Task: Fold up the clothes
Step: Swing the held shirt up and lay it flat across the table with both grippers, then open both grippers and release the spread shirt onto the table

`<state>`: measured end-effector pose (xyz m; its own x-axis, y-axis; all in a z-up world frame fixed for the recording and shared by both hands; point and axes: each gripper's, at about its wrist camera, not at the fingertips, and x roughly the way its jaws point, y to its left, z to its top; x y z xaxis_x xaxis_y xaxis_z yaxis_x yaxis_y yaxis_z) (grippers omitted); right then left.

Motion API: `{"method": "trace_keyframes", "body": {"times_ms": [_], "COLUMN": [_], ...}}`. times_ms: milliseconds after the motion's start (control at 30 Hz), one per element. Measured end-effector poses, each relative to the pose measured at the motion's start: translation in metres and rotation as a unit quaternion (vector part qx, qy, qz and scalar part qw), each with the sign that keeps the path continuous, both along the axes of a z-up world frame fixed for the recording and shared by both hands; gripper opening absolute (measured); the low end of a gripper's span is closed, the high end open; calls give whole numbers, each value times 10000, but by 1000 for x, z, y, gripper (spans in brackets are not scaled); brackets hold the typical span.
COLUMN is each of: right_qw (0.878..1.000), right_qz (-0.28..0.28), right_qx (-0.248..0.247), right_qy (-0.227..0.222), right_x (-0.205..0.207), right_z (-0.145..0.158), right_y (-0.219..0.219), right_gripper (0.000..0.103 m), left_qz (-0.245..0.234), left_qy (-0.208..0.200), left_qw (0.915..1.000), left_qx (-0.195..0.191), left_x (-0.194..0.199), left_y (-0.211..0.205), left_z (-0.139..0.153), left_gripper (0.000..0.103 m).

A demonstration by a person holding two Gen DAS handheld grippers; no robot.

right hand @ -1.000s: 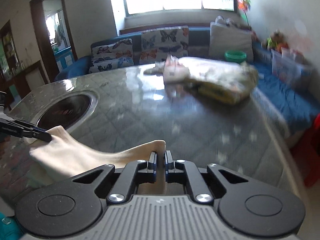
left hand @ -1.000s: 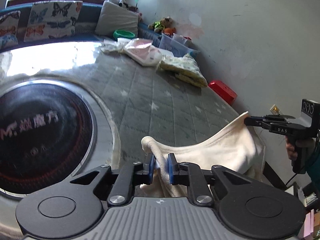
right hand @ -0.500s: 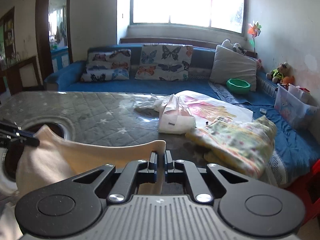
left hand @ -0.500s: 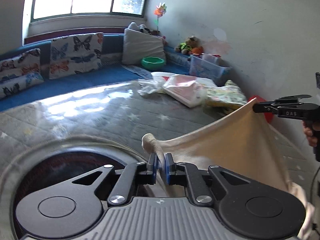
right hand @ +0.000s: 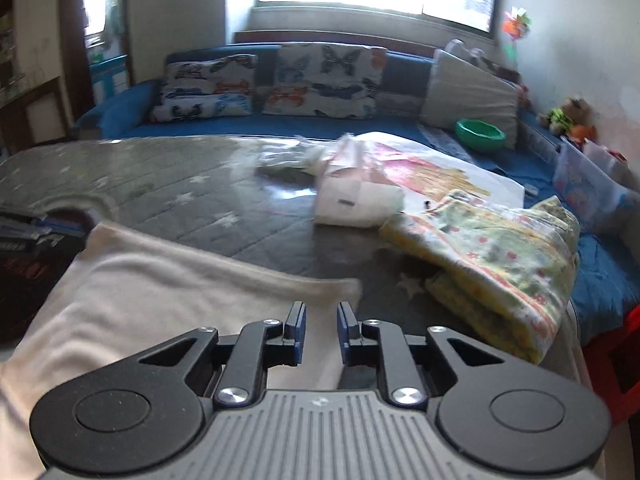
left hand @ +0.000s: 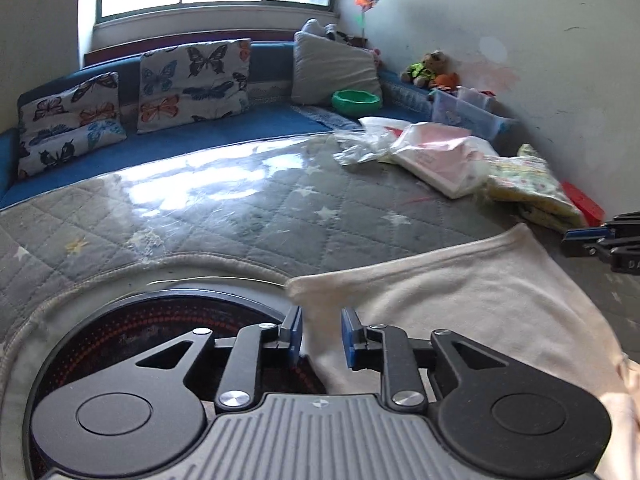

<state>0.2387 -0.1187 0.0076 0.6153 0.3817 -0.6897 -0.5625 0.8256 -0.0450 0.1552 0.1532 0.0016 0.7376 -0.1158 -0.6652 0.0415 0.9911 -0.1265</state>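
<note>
A cream garment (left hand: pixel 460 300) lies spread on the grey quilted table cover, its near left corner between the jaws of my left gripper (left hand: pixel 321 334). The left jaws stand apart and the cloth lies loose between them. In the right wrist view the same cream garment (right hand: pixel 152 300) lies flat, with its right corner just ahead of my right gripper (right hand: pixel 321 334), whose jaws are also apart. The right gripper also shows in the left wrist view (left hand: pixel 604 240) at the garment's far right corner. The left gripper shows in the right wrist view (right hand: pixel 36 228) at far left.
A round black induction hob (left hand: pixel 140 344) is set into the table (left hand: pixel 240 216) under my left gripper. A folded floral cloth (right hand: pixel 492 256), a white-pink packet (right hand: pixel 360 200) and a crumpled plastic bag (left hand: pixel 360 148) lie at the table's far right. A blue sofa (right hand: pixel 280 124) with cushions stands behind.
Both grippers have opened and let go of the garment corners. The cream garment, held up and stretched between them before, now lies on the table.
</note>
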Motion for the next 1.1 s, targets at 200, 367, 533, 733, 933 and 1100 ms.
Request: {"method": "trace_keyframes", "body": {"times_ms": [200,367,533,733,933,1100], "right_qw": [9996,9991,9988,9987,9983,9978], "right_qz": [272,277,270,255,246,375], "right_qx": [118,318,409,443,531,524], "right_qy": [18,-4,-33,-70,-32,-120], "right_x": [-54,-97,-126,-150,-162,-172], "right_z": [11,20,25,27,23,25], "right_y": [-16,-35,-48,-60,-62,-58], "right_gripper": [28,33,39,39,39,39], "left_qz": [-1260,-2309,-2797,-2826,-2773,-2474], "left_qy": [-222,-197,-66,204,24,-69], "left_qw": [9910,9711,9589,9589,9608,9689], "left_qx": [-397,-568,-474,-135,-4,-26], "left_x": [-62,-95,-107,-111,-117,-119], "left_y": [-58,-118,-149,-153,-146,-129], "left_z": [27,33,27,11,12,14], "left_gripper": [23,24,34,32,10,5]}}
